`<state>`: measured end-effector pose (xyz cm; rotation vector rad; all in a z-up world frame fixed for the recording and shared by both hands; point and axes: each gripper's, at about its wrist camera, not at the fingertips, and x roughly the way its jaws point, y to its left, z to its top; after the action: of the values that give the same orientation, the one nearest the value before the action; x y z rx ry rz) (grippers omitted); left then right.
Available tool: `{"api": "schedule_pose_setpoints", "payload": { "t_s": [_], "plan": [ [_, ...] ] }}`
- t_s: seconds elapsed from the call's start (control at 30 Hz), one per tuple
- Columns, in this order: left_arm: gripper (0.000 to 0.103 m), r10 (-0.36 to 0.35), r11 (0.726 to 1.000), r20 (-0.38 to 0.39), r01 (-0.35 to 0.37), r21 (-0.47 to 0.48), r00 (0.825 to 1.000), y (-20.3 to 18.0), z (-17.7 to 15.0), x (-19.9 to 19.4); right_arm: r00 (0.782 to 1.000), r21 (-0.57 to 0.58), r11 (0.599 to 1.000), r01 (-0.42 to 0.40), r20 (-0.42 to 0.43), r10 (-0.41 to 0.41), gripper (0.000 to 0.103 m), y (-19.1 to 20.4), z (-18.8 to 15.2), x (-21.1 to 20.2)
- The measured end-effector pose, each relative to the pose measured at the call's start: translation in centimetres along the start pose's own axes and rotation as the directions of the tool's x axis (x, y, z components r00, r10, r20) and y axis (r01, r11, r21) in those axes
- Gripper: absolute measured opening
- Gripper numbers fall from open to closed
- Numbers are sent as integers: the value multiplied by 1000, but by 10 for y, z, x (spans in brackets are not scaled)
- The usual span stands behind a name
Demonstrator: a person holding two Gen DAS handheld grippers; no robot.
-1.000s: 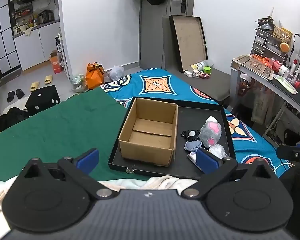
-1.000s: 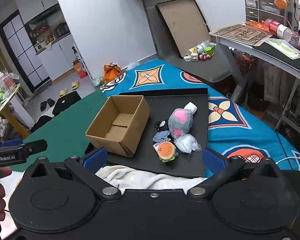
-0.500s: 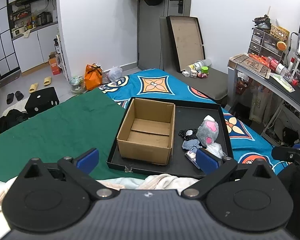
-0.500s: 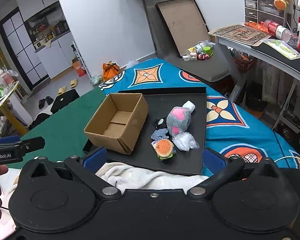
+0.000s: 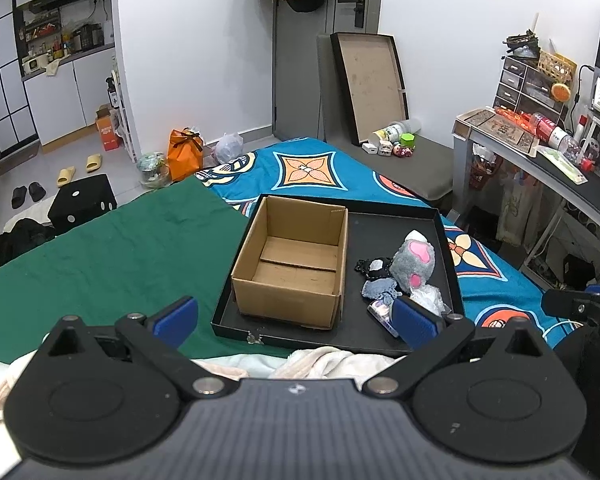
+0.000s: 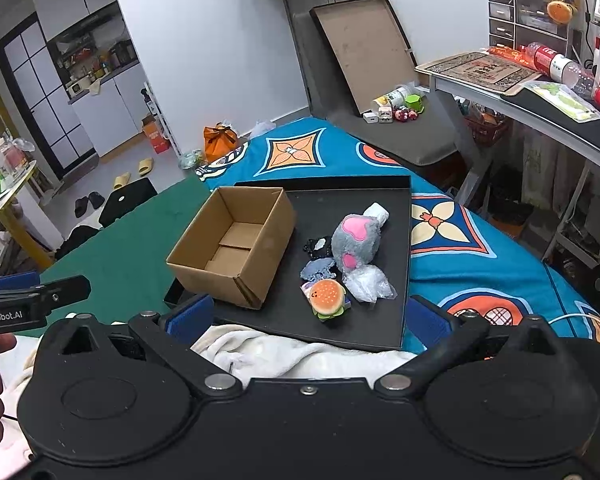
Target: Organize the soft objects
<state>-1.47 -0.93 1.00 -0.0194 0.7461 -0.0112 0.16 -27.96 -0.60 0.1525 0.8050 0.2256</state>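
L gripper (image 5: 294,316): fingers (image 5: 174,314) spread wide, nothing btwn them, touching nothing. Hangs back over the bedding, short of the tray.
Green cloth (image 5: 100,256): on the bed, ahead-left of L fingers.
Tray (image 5: 396,216): shallow black tray flat on the bed, ahead of both grippers; holds box + toys together, prob. so soft bits stay in one work area.
Cardboard box (image 5: 296,264): open top, flaps out of the way, nothing inside; sits in tray's left part, straight ahead btwn L fingers. Looks like the drop target.
Soft pile: all on tray's right part, just right of box, not in it yet.
Black/white bit (image 6: 318,246): small, nearest the box wall.
Blue-grey fabric piece (image 6: 318,270): flat, touching the plush.
Burger plush (image 6: 328,296): closest to R fingers, lying over a small packet.
Grey plush (image 6: 356,242): pink patches, biggest item, mid pile.
Clear plastic bag (image 6: 368,282): crumpled, against the plush, right side.
R gripper (image 6: 306,314): fingers (image 6: 188,314) fully apart, empty, no contact; pile sits ahead btwn them.
Judgement: nothing sorted yet; burger plush is the likely easy first pick.
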Motion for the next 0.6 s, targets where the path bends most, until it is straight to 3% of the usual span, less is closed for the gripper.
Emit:
{"api": "schedule_pose_setpoints", "payload": {
  "t_s": [0.6],
  "plan": [
    [102, -4, 1000, -2, 4, -3, 1000, 1, 1, 2, 1000, -2, 1000, 6, -2, -6, 103, 2, -1, 1]
  ]
}}
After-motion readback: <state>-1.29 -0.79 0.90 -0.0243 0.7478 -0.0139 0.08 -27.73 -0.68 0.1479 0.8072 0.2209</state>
